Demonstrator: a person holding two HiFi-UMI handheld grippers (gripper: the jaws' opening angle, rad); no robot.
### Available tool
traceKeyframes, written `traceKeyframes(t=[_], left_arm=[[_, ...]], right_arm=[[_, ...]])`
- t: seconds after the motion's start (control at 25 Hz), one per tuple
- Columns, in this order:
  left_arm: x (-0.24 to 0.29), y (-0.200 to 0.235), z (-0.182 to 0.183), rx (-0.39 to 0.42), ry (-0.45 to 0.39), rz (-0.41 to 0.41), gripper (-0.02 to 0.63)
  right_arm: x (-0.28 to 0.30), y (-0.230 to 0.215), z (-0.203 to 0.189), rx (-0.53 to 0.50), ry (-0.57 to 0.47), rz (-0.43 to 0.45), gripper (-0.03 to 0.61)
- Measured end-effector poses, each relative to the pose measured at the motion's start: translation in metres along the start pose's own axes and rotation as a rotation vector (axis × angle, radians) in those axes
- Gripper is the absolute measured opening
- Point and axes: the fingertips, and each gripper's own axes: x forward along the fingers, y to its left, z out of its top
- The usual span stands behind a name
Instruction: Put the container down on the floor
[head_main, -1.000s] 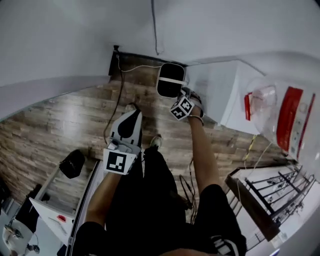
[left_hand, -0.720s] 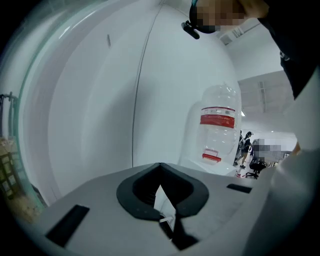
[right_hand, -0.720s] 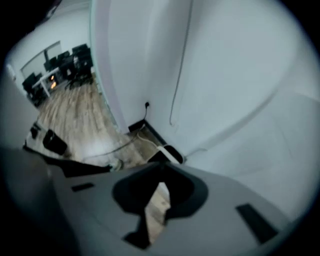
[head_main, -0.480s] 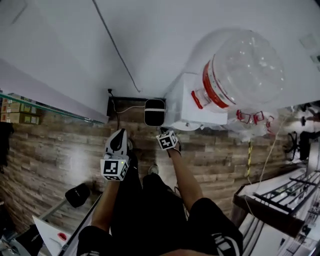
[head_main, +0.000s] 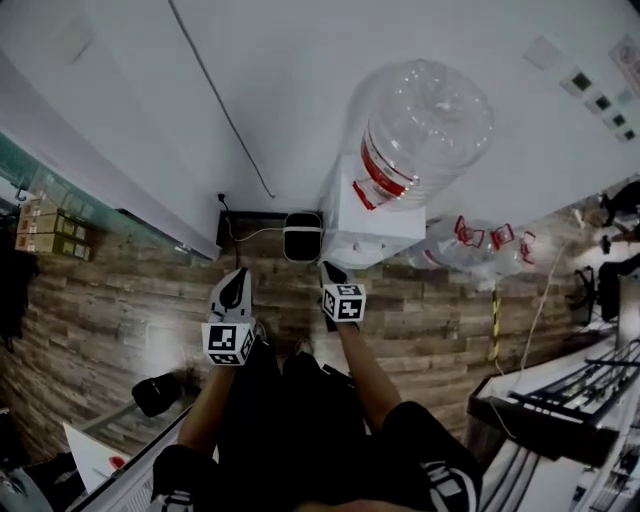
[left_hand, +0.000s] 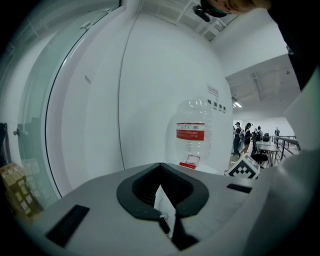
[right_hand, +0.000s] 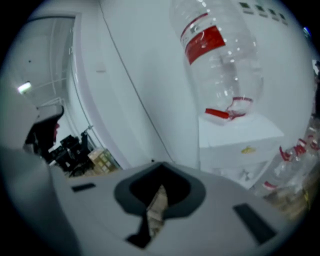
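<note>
Below, rounded dark container (head_main: 303, 238), wood-plank floor (head_main: 120, 300).

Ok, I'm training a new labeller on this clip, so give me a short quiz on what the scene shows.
1. True or false: the black container stands on the wooden floor.
2. What sits on top of the white dispenser? A. a clear bottle with a red label. B. a cardboard box. C. a metal bucket.
3. In the head view, on which side of the dispenser is the container?
Key: 1 true. 2 A. 3 on its left, close beside it, by the wall.
</note>
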Motion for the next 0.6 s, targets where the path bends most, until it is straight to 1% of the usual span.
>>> traceKeyframes(t=[0.08,0.28,0.4,0.52,0.6], left_arm=[[-0.008,-0.008,0.008,0.036,-0.010,-0.015,0.031],[-0.024,-0.014,0.016,-0.010,-0.017,-0.080,0.031],[-0.036,-0.008,0.024,-0.024,-0.024,-0.103,0.031],[-0.048,0.002,0.030,-0.039,-0.034,-0.107,0.031],[-0.056,0.009,0.031,-0.039,-0.039,-0.104,0.031]], right_arm=[[-0.024,0.011,0.012,0.014,-0.055,0.000,0.033],[-0.082,0.046,0.040,0.011,-0.184,-0.005,0.033],[-0.115,0.072,0.056,0.026,-0.254,-0.009,0.033],[-0.139,0.100,0.064,0.054,-0.287,0.001,0.032],[-0.152,0.119,0.067,0.052,-0.304,0.004,0.034]])
